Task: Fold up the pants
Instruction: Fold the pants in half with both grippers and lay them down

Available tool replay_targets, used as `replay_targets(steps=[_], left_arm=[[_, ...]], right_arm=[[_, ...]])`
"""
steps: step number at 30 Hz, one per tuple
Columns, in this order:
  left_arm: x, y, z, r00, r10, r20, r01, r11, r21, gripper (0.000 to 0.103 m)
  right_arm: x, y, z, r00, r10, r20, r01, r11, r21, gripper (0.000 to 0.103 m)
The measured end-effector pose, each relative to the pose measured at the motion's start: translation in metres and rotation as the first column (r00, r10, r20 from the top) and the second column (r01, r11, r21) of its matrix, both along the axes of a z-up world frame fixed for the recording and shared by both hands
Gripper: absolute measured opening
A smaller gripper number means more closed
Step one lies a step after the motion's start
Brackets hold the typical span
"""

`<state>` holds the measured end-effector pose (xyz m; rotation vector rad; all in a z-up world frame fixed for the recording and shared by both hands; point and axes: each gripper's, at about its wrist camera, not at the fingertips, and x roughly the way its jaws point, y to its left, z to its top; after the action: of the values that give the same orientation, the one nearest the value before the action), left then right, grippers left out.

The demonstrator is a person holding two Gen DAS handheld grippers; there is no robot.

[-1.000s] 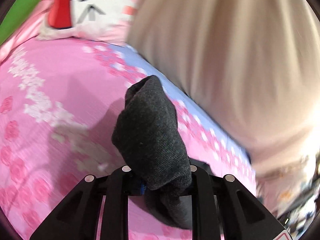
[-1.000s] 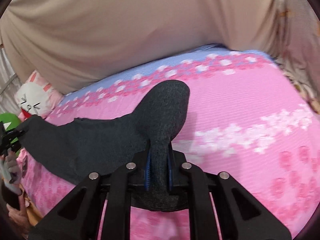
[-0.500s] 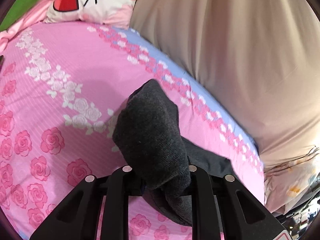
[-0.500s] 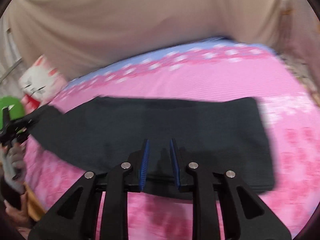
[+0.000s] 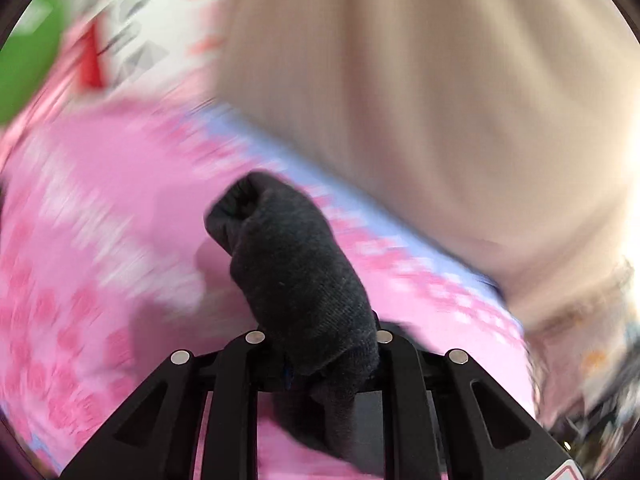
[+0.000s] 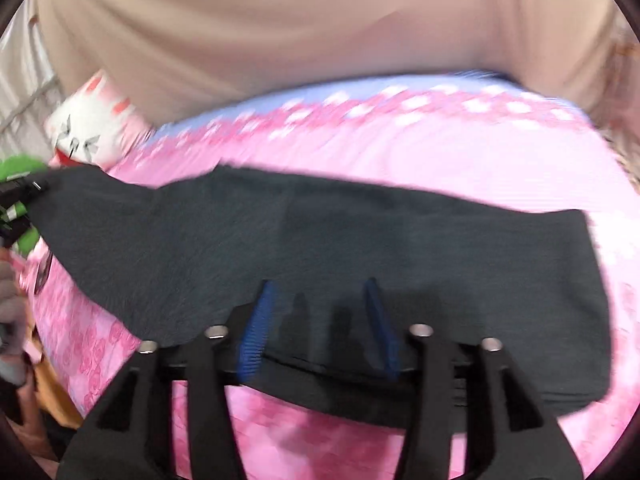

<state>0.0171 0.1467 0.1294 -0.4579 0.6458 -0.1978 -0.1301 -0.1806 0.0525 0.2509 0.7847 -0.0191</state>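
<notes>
The dark grey pants (image 6: 320,240) lie spread flat across the pink floral bed. My right gripper (image 6: 320,316) is open just above their near edge, blue pads (image 6: 256,328) apart and holding nothing. My left gripper (image 5: 320,356) is shut on a bunched end of the pants (image 5: 292,264), which stands up between the fingers. In the right wrist view the left gripper (image 6: 28,196) holds the far left end of the pants, lifted off the bed. The left wrist view is blurred by motion.
The pink floral bedsheet (image 6: 440,152) has a lilac far border against a beige curtain (image 6: 320,20). A white cat plush pillow (image 6: 88,128) sits at the far left. A green object (image 5: 24,72) lies near the plush.
My right gripper let go of the pants and opened wide; its end now lies flat on the bed. My left gripper keeps its hold and is moving quickly.
</notes>
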Motion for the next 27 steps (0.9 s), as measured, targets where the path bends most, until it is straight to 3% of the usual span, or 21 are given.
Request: replay_targets(steps=[2,4,5,6,7,8,11,12,15,19,21,24,27], left_arm=[[-0.006,-0.056,0.034,0.987,-0.141,0.078,0.138,0.990,0.041,0.015],[-0.016,-0.109,0.050,0.956,-0.275,0.101,0.270,0.961,0.064,0.016],[-0.020,-0.140,0.050,0.932,-0.351,0.093,0.344,0.935,0.082,0.025],[-0.022,-0.162,0.046,0.912,-0.403,0.082,0.396,0.914,0.087,0.037],[-0.022,-0.181,0.038,0.892,-0.448,0.067,0.443,0.893,0.082,0.081],[-0.025,-0.205,0.024,0.867,-0.496,0.040,0.493,0.868,0.062,0.097],[-0.039,-0.238,-0.007,0.823,-0.568,-0.033,0.569,0.822,0.038,0.097],[-0.042,-0.243,-0.018,0.818,-0.572,-0.062,0.575,0.818,0.031,0.097],[-0.048,-0.229,-0.026,0.829,-0.553,-0.083,0.554,0.832,-0.007,0.097],[-0.033,-0.183,-0.032,0.895,-0.433,-0.105,0.434,0.901,-0.014,0.097],[-0.027,-0.165,-0.037,0.926,-0.361,-0.110,0.363,0.932,0.001,0.097],[-0.019,-0.133,-0.044,0.949,-0.288,-0.130,0.291,0.957,-0.003,0.097],[-0.015,-0.109,-0.053,0.960,-0.238,-0.149,0.239,0.971,-0.016,0.097]], right_arm=[[-0.013,-0.023,0.008,0.998,-0.063,0.024,0.063,0.998,0.009,0.055],[-0.023,-0.040,0.013,0.993,-0.114,0.040,0.113,0.993,0.016,0.056],[-0.032,-0.052,0.014,0.989,-0.142,0.047,0.141,0.990,0.026,0.056],[-0.037,-0.060,0.014,0.986,-0.161,0.049,0.160,0.987,0.032,0.057],[-0.042,-0.067,0.013,0.983,-0.178,0.048,0.177,0.983,0.041,0.059],[-0.048,-0.076,0.011,0.980,-0.194,0.045,0.191,0.980,0.056,0.059],[-0.060,-0.093,0.006,0.976,-0.214,0.036,0.209,0.973,0.101,0.059],[-0.063,-0.096,0.006,0.976,-0.215,0.035,0.210,0.971,0.111,0.059],[-0.065,-0.103,0.004,0.981,-0.191,0.042,0.180,0.966,0.185,0.060],[-0.044,-0.106,0.001,0.992,-0.119,0.047,0.100,0.948,0.303,0.077],[-0.020,-0.106,-0.008,0.996,-0.092,0.020,0.081,0.943,0.323,0.078],[0.010,-0.100,-0.029,0.999,-0.044,-0.029,0.052,0.900,0.432,0.079],[0.024,-0.090,-0.026,0.998,-0.046,-0.037,0.057,0.922,0.383,0.079]])
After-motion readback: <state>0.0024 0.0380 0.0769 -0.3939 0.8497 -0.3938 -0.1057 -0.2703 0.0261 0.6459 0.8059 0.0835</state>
